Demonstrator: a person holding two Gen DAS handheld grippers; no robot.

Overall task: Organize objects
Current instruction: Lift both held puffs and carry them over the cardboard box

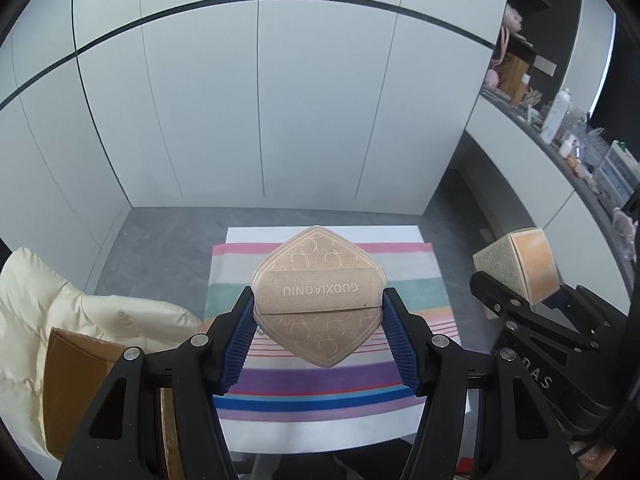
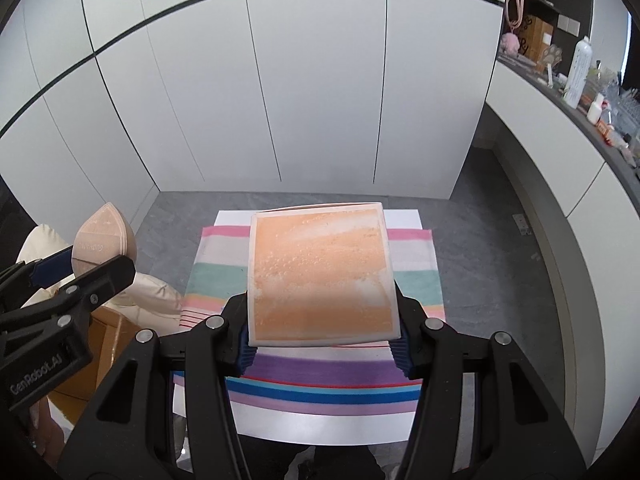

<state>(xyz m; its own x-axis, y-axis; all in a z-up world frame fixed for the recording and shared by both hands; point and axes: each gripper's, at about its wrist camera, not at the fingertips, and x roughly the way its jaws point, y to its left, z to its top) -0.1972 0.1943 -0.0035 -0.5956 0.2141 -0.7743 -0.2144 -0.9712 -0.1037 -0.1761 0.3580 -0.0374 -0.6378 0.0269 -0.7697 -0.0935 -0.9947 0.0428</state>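
Midway, by the look — left gripper (image 1: 318,322) clamped on tan puff (image 1: 318,300) at frame centre, right gripper (image 2: 322,334) clenched around orange box (image 2: 322,276), both above striped towel (image 1: 328,384). Nothing put away yet; cardboard box (image 1: 76,384) waiting, lower left.

Cardboard box (image 1: 76,384), lower left: cut by gripper frame. Shelf clutter (image 1: 580,136), upper right: too small to identify. Striped cloth (image 2: 416,280): middle hidden behind orange box (image 2: 320,276).
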